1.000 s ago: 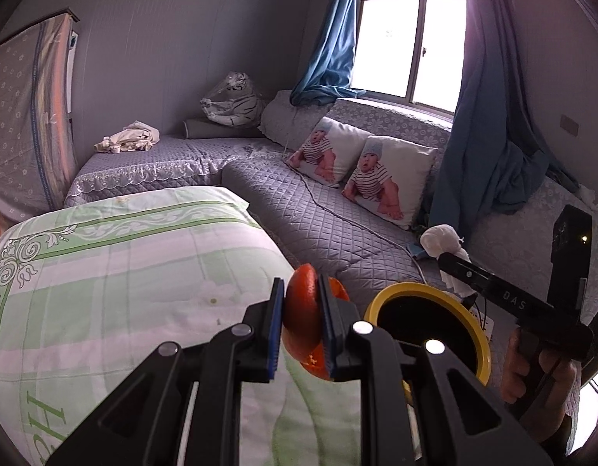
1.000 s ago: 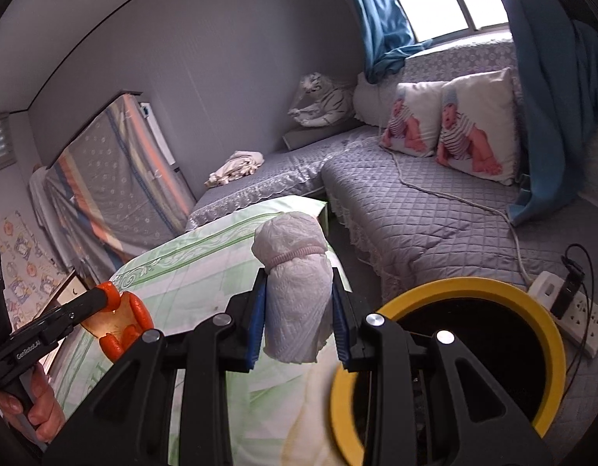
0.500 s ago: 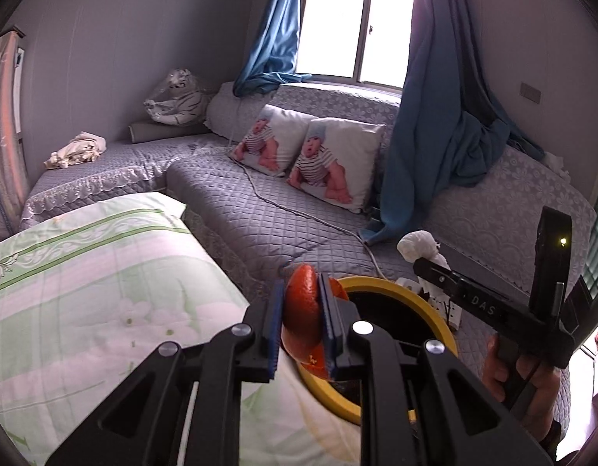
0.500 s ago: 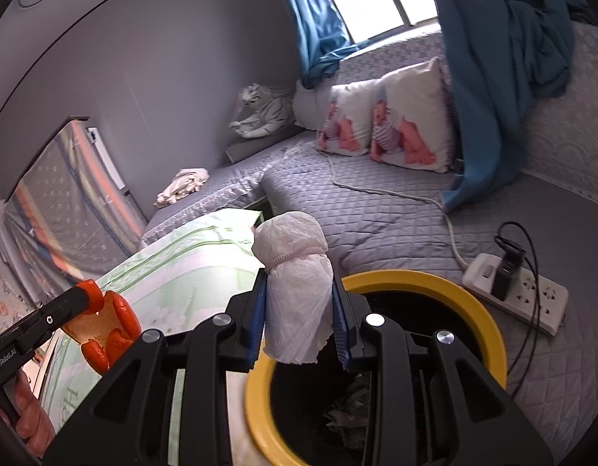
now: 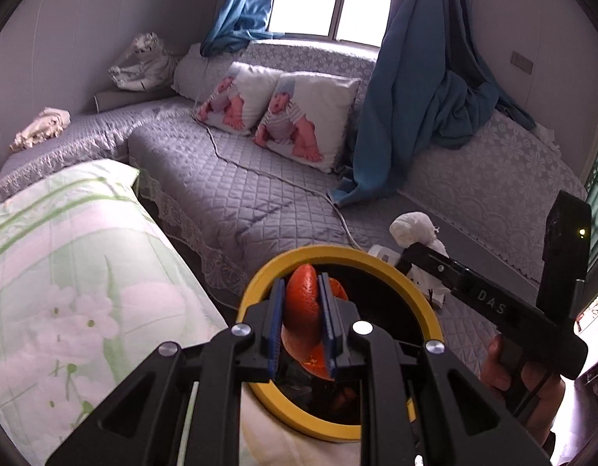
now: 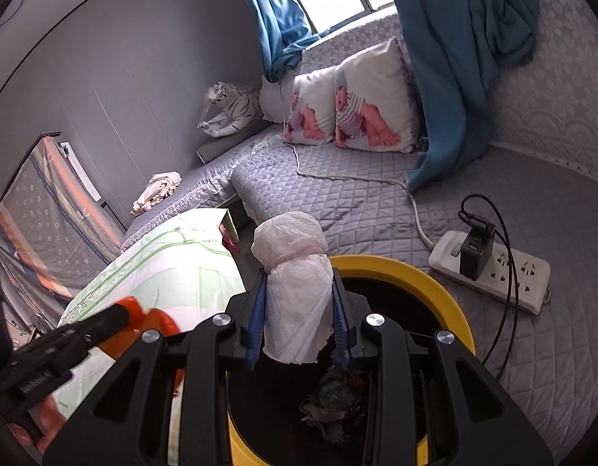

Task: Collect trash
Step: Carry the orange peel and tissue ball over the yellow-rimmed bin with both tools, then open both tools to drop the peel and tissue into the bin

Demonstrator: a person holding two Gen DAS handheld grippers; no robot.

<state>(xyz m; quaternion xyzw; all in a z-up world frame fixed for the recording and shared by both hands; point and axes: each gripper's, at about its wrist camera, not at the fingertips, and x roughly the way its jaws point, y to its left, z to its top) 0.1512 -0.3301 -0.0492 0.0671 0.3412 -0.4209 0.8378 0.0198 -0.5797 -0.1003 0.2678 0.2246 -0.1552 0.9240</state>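
Left gripper [image 5: 301, 326] clamps peel [image 5: 301, 310] over bin [image 5: 380, 268] | right gripper [image 6: 299, 326] grips tissue wad [image 6: 295, 291] at rim | risk: wad, seemingly off-centre, falls outside.

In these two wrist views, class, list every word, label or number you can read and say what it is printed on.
"DAS": white letters along the black body of the right gripper, seen from the left wrist view.
Green lettering on the green and white bedcover: partly folded under, too blurred to read.
White print on the side of the left gripper, right wrist view: too small and blurred to read.
Nothing else legible.
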